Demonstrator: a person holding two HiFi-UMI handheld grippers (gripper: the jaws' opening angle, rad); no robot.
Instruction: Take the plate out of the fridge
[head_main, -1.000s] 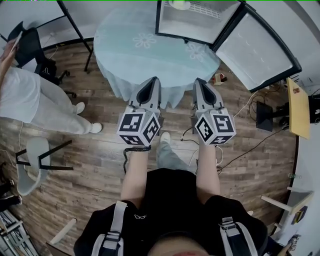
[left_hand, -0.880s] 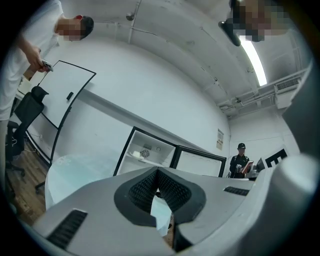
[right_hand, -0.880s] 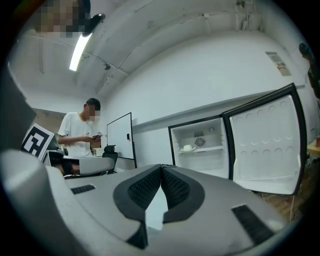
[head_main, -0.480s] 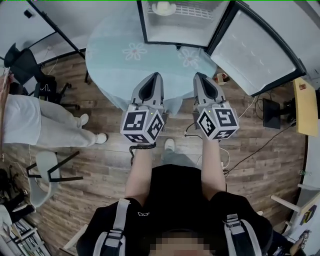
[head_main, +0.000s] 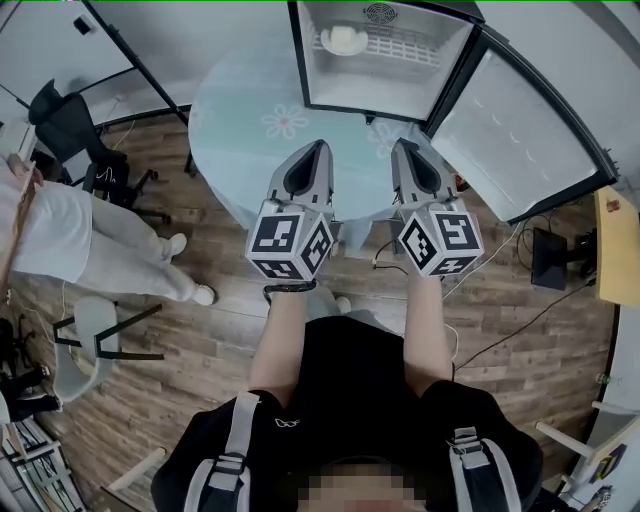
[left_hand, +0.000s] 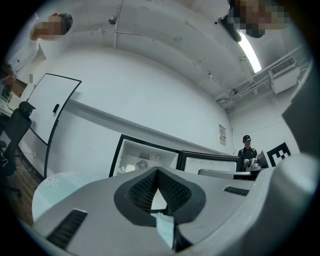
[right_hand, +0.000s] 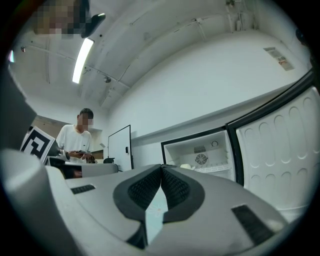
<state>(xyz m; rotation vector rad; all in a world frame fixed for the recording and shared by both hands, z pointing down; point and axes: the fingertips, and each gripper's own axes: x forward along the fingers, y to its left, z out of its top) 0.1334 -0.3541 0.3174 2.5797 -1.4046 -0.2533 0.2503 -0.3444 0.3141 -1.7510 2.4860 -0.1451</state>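
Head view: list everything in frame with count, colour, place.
fridge: 1, black frame, white inside, on the table, door open to the right
plate: 1, white, inside the fridge, upper left
table: 1, round, pale blue flowered cloth, ahead of the grippers
office chair: 1, black, upper left
bystander: 1, in white, left edge
floor: wood planks
left gripper: 1, grey, shut, empty, pointing toward the fridge
right gripper: 1, grey, shut, empty, beside it

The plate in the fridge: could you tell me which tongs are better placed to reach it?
Probably left: the left tongs point nearly at the plate, left on the shelf; the right tongs aim further right.
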